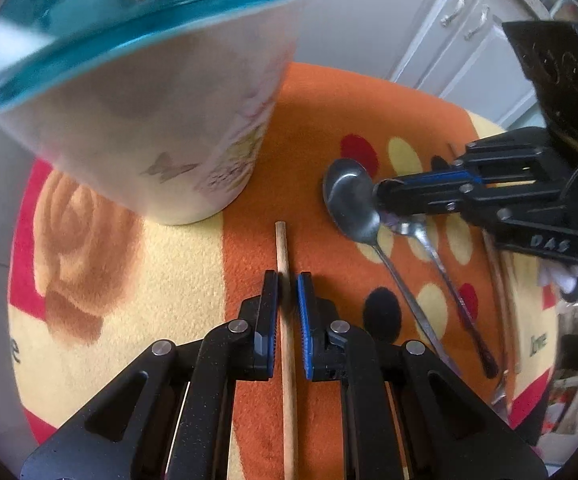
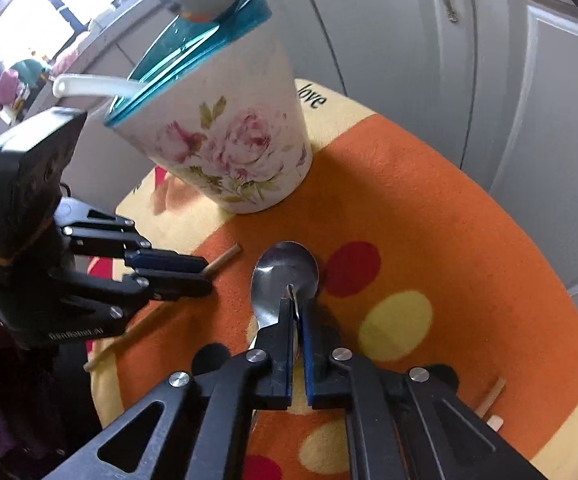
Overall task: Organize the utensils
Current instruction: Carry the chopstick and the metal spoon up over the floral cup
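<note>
Orange mat (image 1: pixel 321 128) carries a mug (image 1: pixel 161 128) at eleven o'clock, left gripper (image 1: pixel 288 300) pinching a chopstick (image 1: pixel 283 248), right gripper (image 2: pixel 297 312) clamped on a spoon (image 2: pixel 285 276).

Far behind my work spot I see pale grey cabinet doors (image 1: pixel 465 16) with curved metal handles (image 1: pixel 455 8). In my right camera, a big grey panelled door (image 2: pixel 529 80) fills the far right, and a bright window (image 2: pixel 45 12) shines at the far left. Near me lies a round mat (image 2: pixel 429 208) in orange, yellow and red with big dots.
</note>
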{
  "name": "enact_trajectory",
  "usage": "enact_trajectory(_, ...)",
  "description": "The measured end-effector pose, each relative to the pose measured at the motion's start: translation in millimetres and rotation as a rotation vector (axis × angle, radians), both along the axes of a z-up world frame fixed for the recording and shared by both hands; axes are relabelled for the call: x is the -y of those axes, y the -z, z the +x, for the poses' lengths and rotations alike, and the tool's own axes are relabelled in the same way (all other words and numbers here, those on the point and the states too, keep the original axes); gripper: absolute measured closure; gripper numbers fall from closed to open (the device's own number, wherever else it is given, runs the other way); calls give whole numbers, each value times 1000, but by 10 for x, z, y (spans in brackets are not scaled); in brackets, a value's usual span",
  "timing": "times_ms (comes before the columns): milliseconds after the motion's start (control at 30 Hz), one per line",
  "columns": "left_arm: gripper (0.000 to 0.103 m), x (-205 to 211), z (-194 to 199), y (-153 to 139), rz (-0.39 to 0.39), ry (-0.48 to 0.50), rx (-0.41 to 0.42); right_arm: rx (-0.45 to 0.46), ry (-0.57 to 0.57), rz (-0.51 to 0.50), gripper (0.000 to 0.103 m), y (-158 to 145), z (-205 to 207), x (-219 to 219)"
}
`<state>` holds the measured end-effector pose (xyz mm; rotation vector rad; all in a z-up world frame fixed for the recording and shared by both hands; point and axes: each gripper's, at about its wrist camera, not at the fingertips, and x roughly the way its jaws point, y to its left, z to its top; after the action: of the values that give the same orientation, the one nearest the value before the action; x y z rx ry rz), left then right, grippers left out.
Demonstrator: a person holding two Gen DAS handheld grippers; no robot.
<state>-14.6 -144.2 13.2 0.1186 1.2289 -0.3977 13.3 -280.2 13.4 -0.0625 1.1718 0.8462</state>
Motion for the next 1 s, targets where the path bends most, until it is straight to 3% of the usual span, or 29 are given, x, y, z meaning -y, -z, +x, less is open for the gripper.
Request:
enact_trajectory(100, 98, 47, -31, -7, 28, 17, 25, 0, 64, 21, 100, -54, -91, 225)
enact_trajectory(333, 99, -111, -31, -55, -52, -25, -21, 32, 212, 90, 100, -316, -378, 679)
enact_trajectory(467, 99, -198, -102, -150, -59, -31, -8, 69, 249, 103, 100, -407, -539, 649)
enact_trajectory(1000, 99, -523, -448, -1104, -200, -66, 145, 215, 250, 74, 100, -1032, -899, 461)
